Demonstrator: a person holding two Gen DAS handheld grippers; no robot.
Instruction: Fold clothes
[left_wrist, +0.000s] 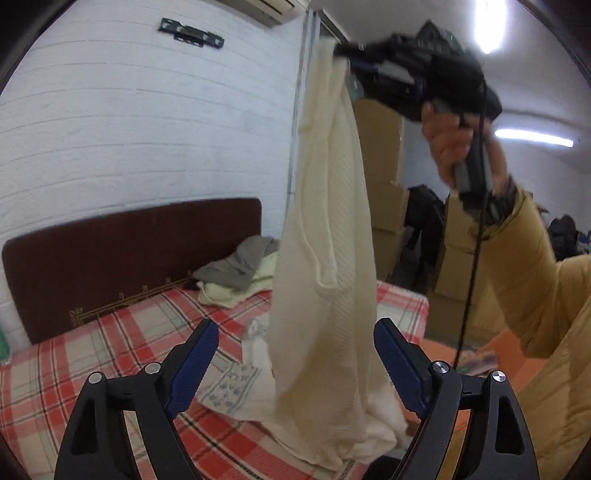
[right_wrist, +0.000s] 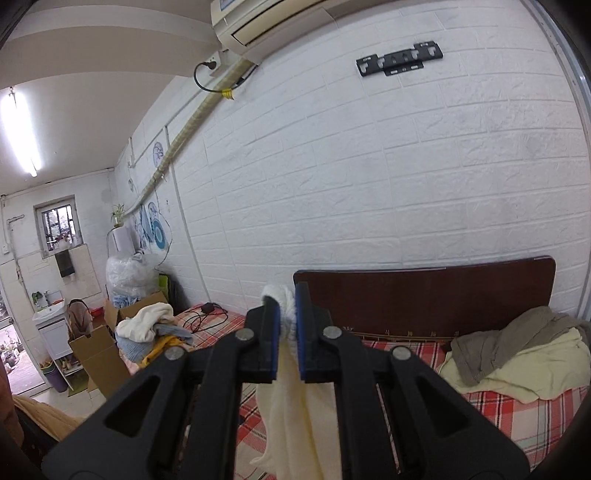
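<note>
The right gripper (right_wrist: 287, 332) pinches the top of a cream ribbed knit (left_wrist: 325, 236) — a long, limp garment hanging down to the plaid bed (left_wrist: 110, 343), its bottom bunched near the bed's front edge. The left gripper (left_wrist: 295, 365) is spread wide, blue ridged pads either side of the cloth, not touching. Crumpled clothes (right_wrist: 517, 350) lie by the headboard (right_wrist: 424, 295).

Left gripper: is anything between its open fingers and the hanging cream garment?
Nothing visible. The left gripper is open, and the cream garment, held up by the right gripper, hangs just beyond its fingertips with no other object between. The garment's lower end rests on the plaid bed.
</note>
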